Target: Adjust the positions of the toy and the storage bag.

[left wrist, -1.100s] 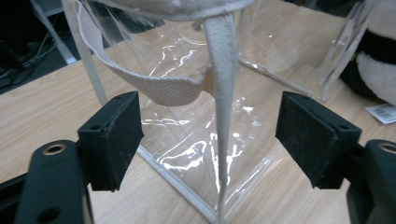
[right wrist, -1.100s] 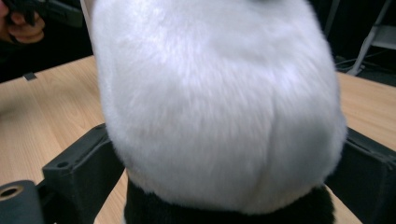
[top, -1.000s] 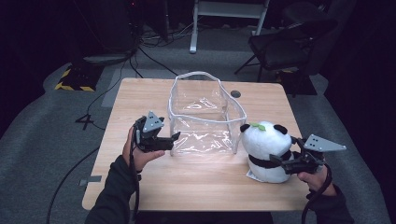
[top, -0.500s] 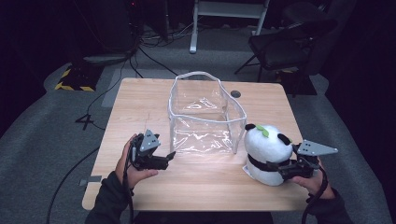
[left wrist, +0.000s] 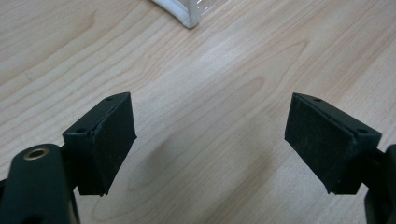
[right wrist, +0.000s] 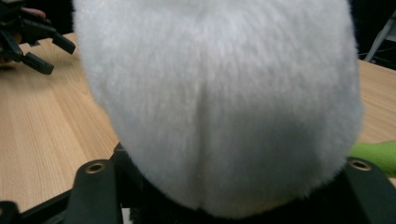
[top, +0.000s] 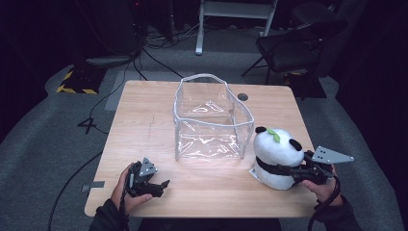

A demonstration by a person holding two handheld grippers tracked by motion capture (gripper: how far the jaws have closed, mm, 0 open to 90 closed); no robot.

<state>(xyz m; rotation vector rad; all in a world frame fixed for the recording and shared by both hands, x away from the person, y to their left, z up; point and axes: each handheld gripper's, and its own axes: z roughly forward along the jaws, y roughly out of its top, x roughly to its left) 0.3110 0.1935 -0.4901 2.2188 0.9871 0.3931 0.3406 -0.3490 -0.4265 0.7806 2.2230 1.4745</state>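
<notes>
White plush panda, black ears, green leaf, pinched in right gripper.

Bare tabletop left of clear bin.

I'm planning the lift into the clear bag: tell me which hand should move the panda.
Right. The right gripper is shut on the plush panda beside the clear bag. The left gripper is open, with nothing between its jaws, near the table's front edge.

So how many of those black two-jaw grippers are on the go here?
2. The black left gripper rests open near the wooden table's front left edge; the black right gripper is clamped on the white plush panda at the front right.
</notes>
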